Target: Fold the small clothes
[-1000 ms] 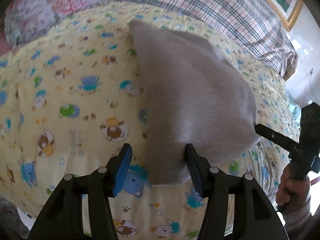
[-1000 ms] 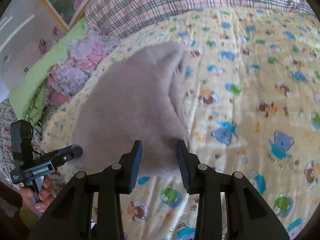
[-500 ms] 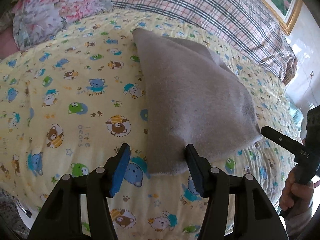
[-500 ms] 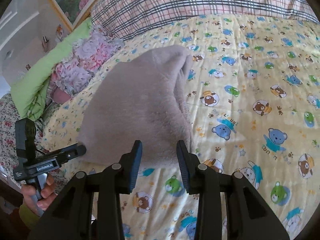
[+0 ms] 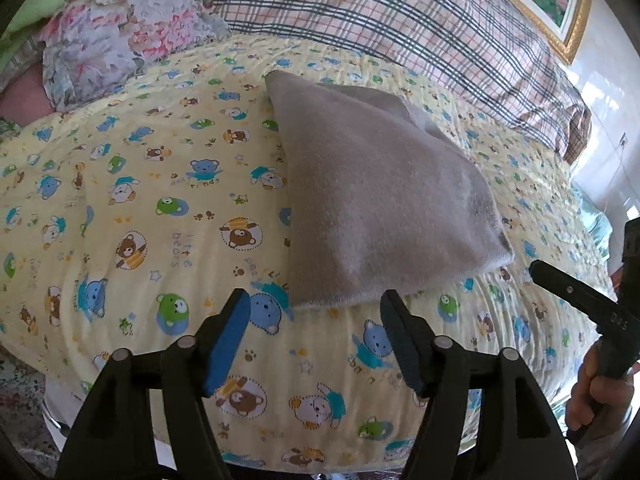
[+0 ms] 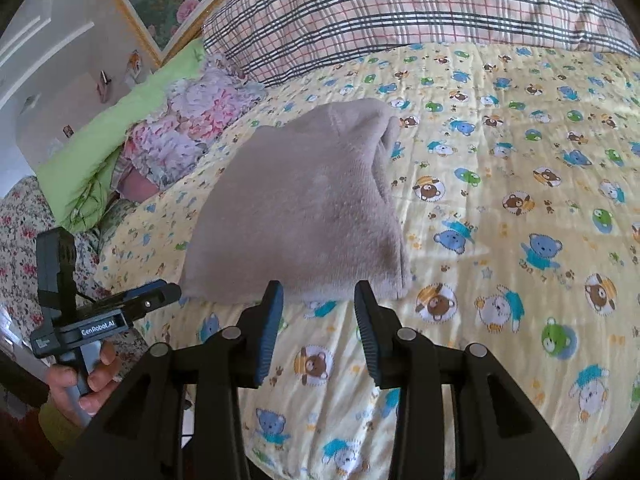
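Grey fuzzy cloth is lying folded on the teddy bear blanket, and no gripper is holding it.

Left wrist view: the left gripper (image 5: 314, 336) is hanging just near the one grey cloth (image 5: 380, 200), fingers spread wide and pinching nothing. I think this fold is done, so next comes one more fold or a new piece.
Right wrist view: the right gripper (image 6: 318, 316) is hanging by the cloth's near edge, fingers spread too. I am counting two grippers, one cloth, one teddy bear blanket (image 6: 520, 240), one checked pillow (image 6: 400, 8).
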`<state>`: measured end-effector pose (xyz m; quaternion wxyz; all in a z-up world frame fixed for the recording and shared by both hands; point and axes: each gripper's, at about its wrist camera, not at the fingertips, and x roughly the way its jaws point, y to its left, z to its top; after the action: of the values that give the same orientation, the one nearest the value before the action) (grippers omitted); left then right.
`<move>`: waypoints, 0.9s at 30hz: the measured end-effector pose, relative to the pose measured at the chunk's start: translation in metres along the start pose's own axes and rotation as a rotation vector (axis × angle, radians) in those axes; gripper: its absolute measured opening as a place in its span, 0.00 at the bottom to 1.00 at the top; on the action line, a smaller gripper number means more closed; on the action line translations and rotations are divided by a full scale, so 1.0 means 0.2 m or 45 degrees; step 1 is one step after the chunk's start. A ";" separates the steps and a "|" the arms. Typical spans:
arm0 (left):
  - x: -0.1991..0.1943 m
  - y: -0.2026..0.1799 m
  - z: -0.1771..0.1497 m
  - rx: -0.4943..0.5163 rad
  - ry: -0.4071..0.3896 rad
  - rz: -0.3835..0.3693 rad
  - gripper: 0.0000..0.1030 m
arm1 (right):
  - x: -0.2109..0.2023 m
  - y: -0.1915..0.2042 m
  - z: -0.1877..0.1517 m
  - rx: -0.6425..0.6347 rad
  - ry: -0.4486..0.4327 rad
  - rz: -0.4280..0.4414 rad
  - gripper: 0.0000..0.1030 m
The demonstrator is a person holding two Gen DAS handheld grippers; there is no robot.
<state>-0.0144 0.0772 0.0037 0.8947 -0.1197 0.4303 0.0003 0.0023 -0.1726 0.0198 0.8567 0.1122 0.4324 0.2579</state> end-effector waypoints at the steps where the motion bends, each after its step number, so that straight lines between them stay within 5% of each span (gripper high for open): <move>1: 0.00 0.00 -0.01 0.010 -0.003 0.007 0.67 | -0.01 0.01 -0.01 -0.009 0.001 -0.003 0.45; 12: -0.11 -0.04 -0.12 0.148 -0.082 0.048 0.81 | -0.07 0.11 -0.18 -0.182 0.017 -0.084 0.74; 27: -0.12 -0.09 -0.22 0.322 -0.115 0.158 0.84 | -0.09 0.19 -0.24 -0.297 -0.024 -0.113 0.88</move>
<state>-0.0622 0.0532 -0.0009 0.9193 0.0210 0.3929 0.0066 -0.0590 -0.1520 0.0193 0.8786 -0.0051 0.3960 0.2670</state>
